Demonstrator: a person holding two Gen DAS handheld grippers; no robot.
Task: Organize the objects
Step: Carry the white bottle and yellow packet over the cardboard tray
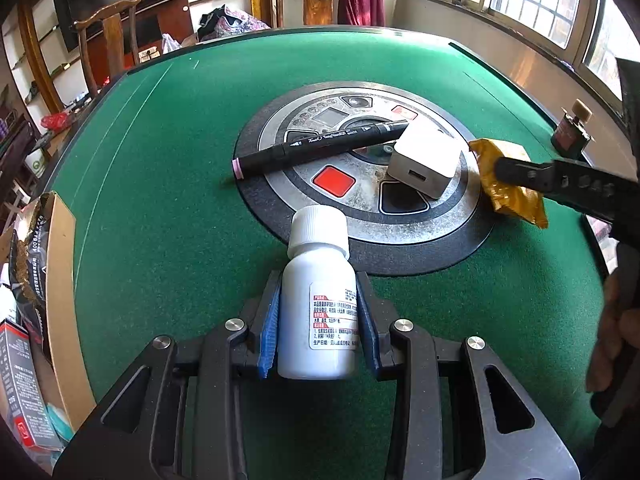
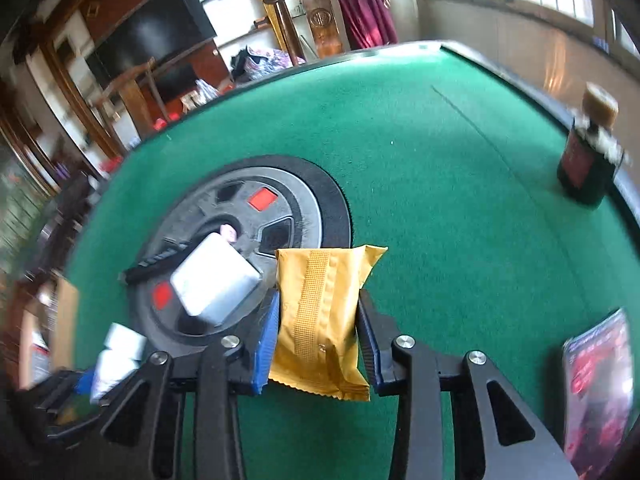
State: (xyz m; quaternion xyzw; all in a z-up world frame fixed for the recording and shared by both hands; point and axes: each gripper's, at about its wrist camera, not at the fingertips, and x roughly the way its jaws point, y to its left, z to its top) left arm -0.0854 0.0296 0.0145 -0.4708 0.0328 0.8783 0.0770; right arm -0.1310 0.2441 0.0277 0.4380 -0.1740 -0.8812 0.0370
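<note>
While my left jaws clamp the white bottle (image 1: 316,300) lengthwise, my right jaws pinch the yellow packet (image 2: 320,320) beside the charger cube (image 1: 424,162).

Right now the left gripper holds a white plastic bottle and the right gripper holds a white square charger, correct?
Not quite. The left gripper does hold the white plastic bottle, but the right gripper holds a yellow foil packet, as the right wrist view shows. The white square charger lies on the table.

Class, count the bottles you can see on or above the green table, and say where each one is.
2. A white bottle sits between the left hand-held gripper's pads; a dark bottle stands near the table's far right edge. Others may be hidden outside the views.
</note>
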